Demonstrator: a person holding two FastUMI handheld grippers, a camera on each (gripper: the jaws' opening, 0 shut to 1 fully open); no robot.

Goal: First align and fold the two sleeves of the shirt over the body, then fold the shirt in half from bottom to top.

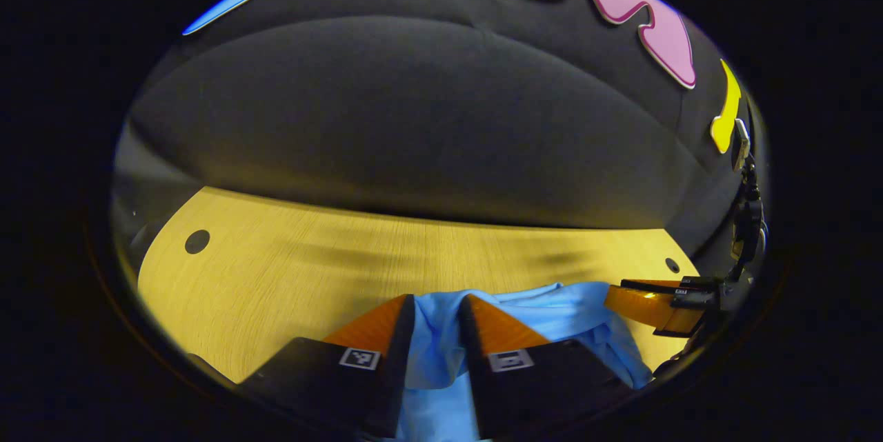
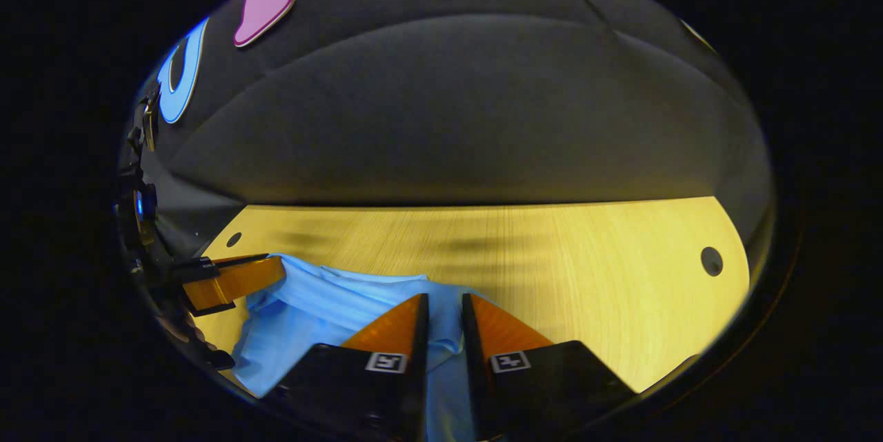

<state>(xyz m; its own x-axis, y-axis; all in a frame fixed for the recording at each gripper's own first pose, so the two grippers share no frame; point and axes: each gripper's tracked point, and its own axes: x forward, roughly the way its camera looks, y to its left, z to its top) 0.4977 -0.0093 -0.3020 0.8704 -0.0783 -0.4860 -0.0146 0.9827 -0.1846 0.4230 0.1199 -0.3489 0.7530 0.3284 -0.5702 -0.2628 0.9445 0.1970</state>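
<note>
Shirt [image 1: 552, 318], light blue, lies bunched on the yellow wood-grain table [image 1: 290, 269] near its front edge, w/ folds rising toward both grippers.

Left gripper view: left gripper [image 1: 437, 314] low over the table, pointing toward the back wall; blue cloth fills the narrow gap between its two fingers, jaws nearly closed and pinching the fabric. Off to the right edge the other gripper shows side-on, its fingers reaching in over the shirt's far side. A dark round hole [image 1: 197, 241] in the tabletop sits at left, a smaller one [image 1: 672, 265] at right.

Right gripper view: right gripper [image 2: 444, 314] in the same low, forward-pointing pose, jaws drawn to a slim slot w/ shirt cloth [image 2: 331, 318] running up between the fingers, gripped. Here the shirt spreads mostly to the left, w/ bare table to the right. The left gripper appears at the left edge, side-on, tip resting at the cloth's upper corner. Table holes at far right [image 2: 711, 260] and upper left [image 2: 234, 239].

Both grippers sit roughly level, side by side, well apart across the shirt.
</note>
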